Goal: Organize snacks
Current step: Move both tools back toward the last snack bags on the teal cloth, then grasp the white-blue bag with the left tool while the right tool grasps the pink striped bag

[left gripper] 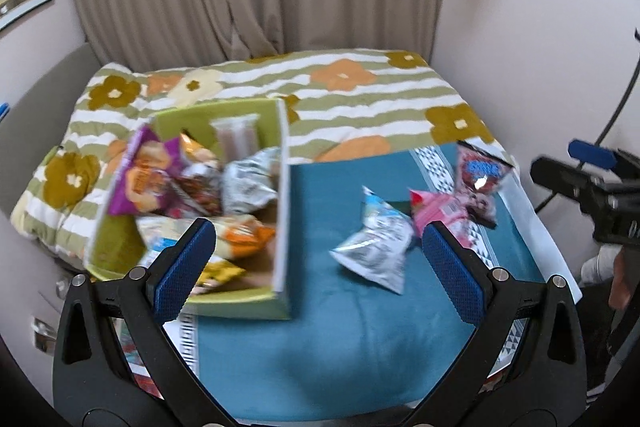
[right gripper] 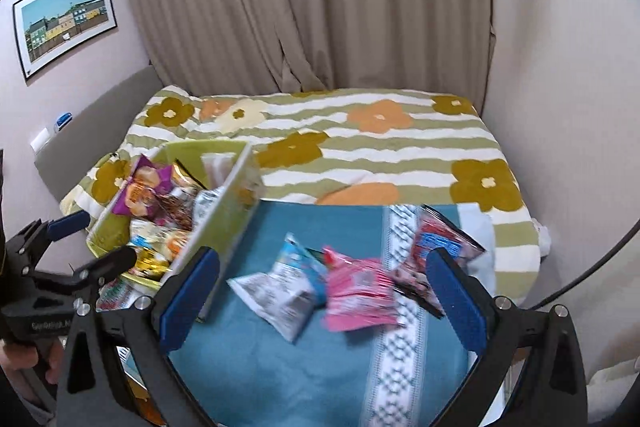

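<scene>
From the left wrist view, the left gripper [left gripper: 318,267] hangs above the bed with its jaws spread wide and nothing between them. Just past the left jaw sits the green box [left gripper: 282,211], already crowded with packets, among them a purple bag [left gripper: 140,175] leaning on the far wall, likely stood up to save floor room. Ahead and between the jaws, on the teal cloth [left gripper: 320,347], lies a silver-and-blue packet [left gripper: 374,247]; beyond the right jaw are a pink packet [left gripper: 440,209] and a red-and-blue packet [left gripper: 482,173], 3 snacks not yet boxed. The right gripper [left gripper: 588,183] shows at the far right edge. From the right wrist view, the right gripper [right gripper: 322,293] is likewise wide and empty, the silver-and-blue packet [right gripper: 280,291] and pink packet [right gripper: 358,291] lying between its jaws, the red-and-blue packet [right gripper: 440,239] near the right jaw, the green box [right gripper: 224,211] beyond the left one. The cloth probably serves as a sorting area beside the box, keeping loose packets within easy reach.
</scene>
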`<state>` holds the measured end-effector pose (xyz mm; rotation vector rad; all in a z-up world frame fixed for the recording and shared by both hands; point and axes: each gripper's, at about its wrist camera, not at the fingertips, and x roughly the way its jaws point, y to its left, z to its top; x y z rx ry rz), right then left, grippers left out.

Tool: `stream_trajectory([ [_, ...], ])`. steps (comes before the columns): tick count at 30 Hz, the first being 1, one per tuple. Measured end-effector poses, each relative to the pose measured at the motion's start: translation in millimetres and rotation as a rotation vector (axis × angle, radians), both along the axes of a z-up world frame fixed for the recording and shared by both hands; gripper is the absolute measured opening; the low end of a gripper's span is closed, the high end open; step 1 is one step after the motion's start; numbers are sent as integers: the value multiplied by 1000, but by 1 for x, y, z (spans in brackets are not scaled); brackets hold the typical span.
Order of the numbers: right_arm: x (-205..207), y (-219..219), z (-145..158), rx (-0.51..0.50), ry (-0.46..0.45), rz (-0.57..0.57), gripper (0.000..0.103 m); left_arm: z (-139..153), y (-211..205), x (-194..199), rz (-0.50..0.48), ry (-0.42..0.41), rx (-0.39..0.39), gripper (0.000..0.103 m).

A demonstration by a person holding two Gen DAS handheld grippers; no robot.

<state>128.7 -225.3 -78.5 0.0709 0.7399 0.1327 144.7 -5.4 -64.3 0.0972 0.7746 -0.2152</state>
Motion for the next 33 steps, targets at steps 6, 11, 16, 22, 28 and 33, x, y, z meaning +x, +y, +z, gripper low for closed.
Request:
stream_trajectory([
  [6, 12, -45, -29, 48, 66, -5, 103, -34, -49, 6, -53, 51, 51, 102],
  [11, 30, -65, -66, 139, 140, -11, 103, -70, -77, 29, -95, 103, 119, 102],
  [16, 51, -71, -100, 180, 197, -8, 103, -106, -95, 57, -128, 167, 161, 102],
  [22, 77, -69, -128, 234, 272, 11, 103, -135, -102, 80, -142, 220, 196, 102],
  [28, 99, -60, -155, 248, 345, 24, 103, -160, -105, 100, -163, 283, 217, 102],
  [33, 109, -56, -173, 270, 387, 26, 103, -175, -107, 109, -197, 327, 209, 102],
])
